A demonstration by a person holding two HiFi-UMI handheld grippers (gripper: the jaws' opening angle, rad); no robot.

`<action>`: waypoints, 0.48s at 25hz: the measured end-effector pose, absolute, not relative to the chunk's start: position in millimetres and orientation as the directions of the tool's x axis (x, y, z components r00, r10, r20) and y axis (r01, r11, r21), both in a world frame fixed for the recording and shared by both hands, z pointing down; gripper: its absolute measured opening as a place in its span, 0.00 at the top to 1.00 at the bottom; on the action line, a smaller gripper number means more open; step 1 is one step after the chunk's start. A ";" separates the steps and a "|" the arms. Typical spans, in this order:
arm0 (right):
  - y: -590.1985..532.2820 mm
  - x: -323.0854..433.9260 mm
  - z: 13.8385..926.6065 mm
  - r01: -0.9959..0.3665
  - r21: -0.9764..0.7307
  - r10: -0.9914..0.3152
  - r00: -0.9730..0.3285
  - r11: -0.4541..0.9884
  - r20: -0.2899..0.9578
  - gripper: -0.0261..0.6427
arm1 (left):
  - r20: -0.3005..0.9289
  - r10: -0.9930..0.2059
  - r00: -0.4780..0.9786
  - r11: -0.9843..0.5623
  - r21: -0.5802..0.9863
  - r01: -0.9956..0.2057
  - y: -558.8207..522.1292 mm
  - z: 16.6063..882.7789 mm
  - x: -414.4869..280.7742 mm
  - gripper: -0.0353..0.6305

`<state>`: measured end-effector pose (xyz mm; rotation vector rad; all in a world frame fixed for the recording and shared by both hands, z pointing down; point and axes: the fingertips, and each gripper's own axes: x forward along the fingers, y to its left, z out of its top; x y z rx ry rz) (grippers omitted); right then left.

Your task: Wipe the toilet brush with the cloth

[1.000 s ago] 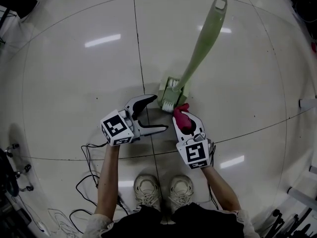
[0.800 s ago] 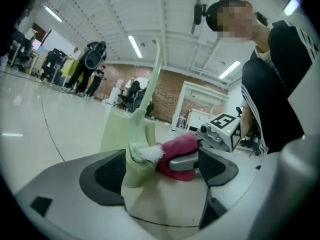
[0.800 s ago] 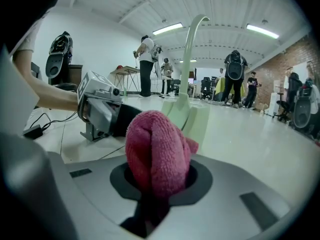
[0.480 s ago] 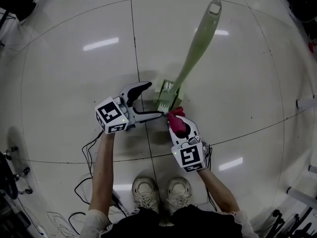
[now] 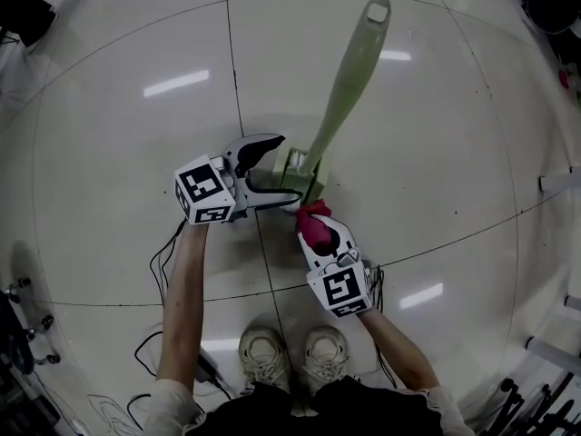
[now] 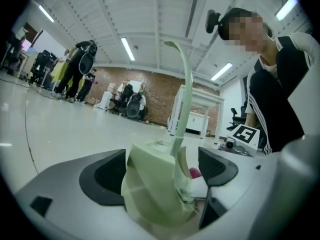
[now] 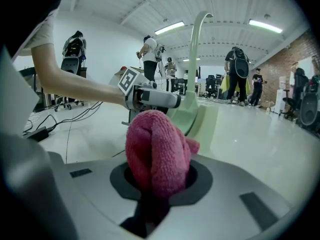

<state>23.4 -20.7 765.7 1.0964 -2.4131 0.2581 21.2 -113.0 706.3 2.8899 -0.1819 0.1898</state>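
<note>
Floor [image 5: 436, 153] is glossy white tile in an open workshop, and everything sits directly on it.

Nearest: the person's shoes [image 5: 300, 352], with loose cables [image 5: 163, 262] trailing at near left.

Right hand-held gripper [image 5: 318, 234] is clamped on a bunched pink cloth [image 5: 313, 218]. The wad sticks out past the jaw tips, so fabric would meet the brush first, not plastic. Cloth is just beside the brush base, on its near side. Can't tell whether it's actually touching.

Left hand-held gripper [image 5: 286, 169] comes in from the left with jaws wide, one on either side of the green base [image 5: 292, 163]. Its own view shows the base sitting between the pads, with a clear gap on the right pad's side. Looks like it's bracketing the base to steady it, not gripping it yet.

Toilet brush [image 5: 345, 80] is mid-floor, base down, with the long pale-green handle leaning away to the far right. Handle is free, nothing on it.

Judgement: set up for wiping. The base probably needs pinning before the cloth pushes, or the brush will slide or tip on that slick tile.

Far background: other people and a brick wall.
</note>
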 end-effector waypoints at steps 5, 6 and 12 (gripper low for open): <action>-19.9 23.5 766.8 -0.751 0.015 -0.657 -0.568 0.660 0.496 0.86 | 0.169 -0.076 0.983 -0.968 0.223 -0.113 -115.8 709.6 29.0 0.30; -20.7 24.1 766.9 -0.753 0.015 -0.659 -0.565 0.658 0.496 0.86 | 0.170 -0.072 0.983 -0.968 0.224 -0.110 -115.7 709.4 29.7 0.30; -29.0 41.0 764.5 -0.781 0.018 -0.687 -0.538 0.625 0.488 0.86 | 0.181 -0.101 0.978 -0.964 0.227 -0.141 -109.2 708.6 14.5 0.30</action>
